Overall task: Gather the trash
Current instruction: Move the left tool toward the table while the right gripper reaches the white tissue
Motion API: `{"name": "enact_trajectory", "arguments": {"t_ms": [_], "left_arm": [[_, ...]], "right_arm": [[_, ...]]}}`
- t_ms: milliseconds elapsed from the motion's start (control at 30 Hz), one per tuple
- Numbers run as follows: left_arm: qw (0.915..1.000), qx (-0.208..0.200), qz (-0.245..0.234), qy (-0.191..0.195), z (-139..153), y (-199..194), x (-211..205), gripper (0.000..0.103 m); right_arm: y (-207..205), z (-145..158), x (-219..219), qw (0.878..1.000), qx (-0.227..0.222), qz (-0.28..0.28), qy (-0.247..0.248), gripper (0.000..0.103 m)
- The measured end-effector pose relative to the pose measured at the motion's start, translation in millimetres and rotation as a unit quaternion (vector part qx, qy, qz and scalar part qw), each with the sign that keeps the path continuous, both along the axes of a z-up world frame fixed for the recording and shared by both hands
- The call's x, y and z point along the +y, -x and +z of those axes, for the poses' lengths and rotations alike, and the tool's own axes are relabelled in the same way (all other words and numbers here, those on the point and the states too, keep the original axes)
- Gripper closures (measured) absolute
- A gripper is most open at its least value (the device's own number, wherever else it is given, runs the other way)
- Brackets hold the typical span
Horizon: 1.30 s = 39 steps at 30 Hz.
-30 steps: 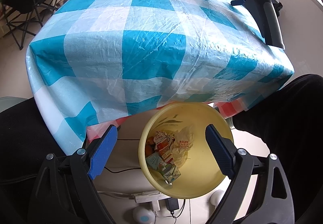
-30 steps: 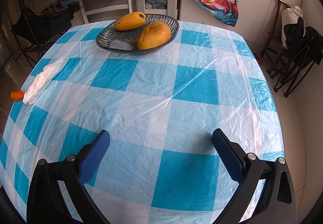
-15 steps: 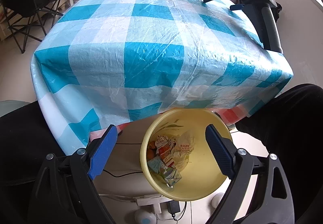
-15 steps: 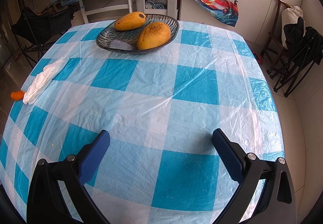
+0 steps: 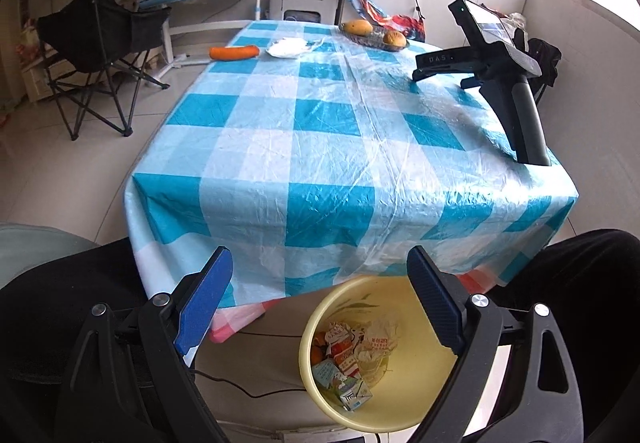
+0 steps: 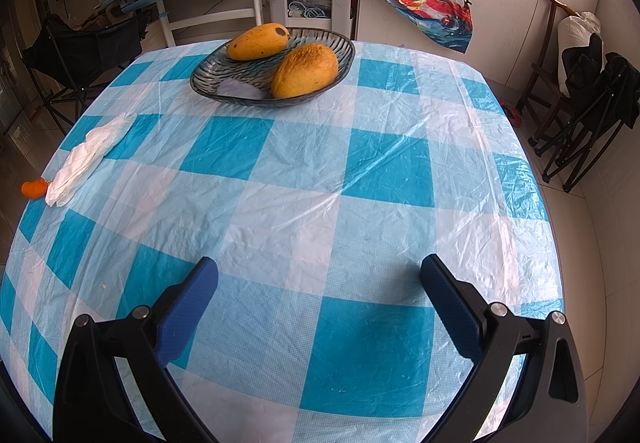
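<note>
left gripper empty, jaws wide, above yellow plastic bin | right gripper empty, open | next trash: crumpled white tissue far table end | I'd approach low, pinch its middle, avoid snagging checked plastic cloth

Two mangoes in a glass dish on the checked tablecloth
</note>
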<state>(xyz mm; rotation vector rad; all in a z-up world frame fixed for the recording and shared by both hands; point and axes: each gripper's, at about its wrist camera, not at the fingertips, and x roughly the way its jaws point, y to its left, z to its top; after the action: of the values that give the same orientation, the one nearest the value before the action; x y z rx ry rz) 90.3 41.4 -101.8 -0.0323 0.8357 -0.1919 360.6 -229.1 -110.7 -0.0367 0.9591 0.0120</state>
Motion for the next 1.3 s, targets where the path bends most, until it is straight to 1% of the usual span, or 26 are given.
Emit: {"name": "enact_trajectory", "arguments": {"t_ms": [167, 367, 633, 700, 800, 900, 1033, 1133, 1300], "left_arm": [[0.999, -0.032, 0.014, -0.028, 6, 5, -2, 0.014], [0.9967, -0.048, 0.017, -0.064, 4, 4, -10, 0.013], [0.9949, -0.05, 0.034, -0.081, -1, -2, -11, 0.013], [0.9946, -0.056, 0.042, -0.077, 4, -4, -7, 0.013], [0.9926, -0.078, 0.061, -0.071, 18, -10, 3, 0.012], [0.9903, -0.092, 0.078, -0.069, 30, -26, 14, 0.01], [0.988, -0.1, 0.087, -0.079, 41, -57, 19, 0.01], [0.986, -0.112, 0.086, -0.088, 49, -81, 19, 0.01], [0.9841, -0.13, 0.064, -0.104, 59, -128, 18, 0.01]], "right_arm": [[0, 0, 0, 1.0, 0.0, 0.0, 0.0, 0.006], [-1, 0, 0, 1.0, 0.0, 0.0, 0.0, 0.006], [0, 0, 0, 1.0, 0.0, 0.0, 0.0, 0.006], [1, 0, 0, 1.0, 0.0, 0.0, 0.0, 0.006], [1, 0, 0, 1.0, 0.0, 0.0, 0.0, 0.006], [0, 0, 0, 1.0, 0.0, 0.0, 0.0, 0.006], [0, 0, 0, 1.0, 0.0, 0.0, 0.0, 0.006], [0, 0, 0, 1.0, 0.0, 0.0, 0.0, 0.006], [0, 0, 0, 1.0, 0.0, 0.0, -0.002, 0.006]]}}
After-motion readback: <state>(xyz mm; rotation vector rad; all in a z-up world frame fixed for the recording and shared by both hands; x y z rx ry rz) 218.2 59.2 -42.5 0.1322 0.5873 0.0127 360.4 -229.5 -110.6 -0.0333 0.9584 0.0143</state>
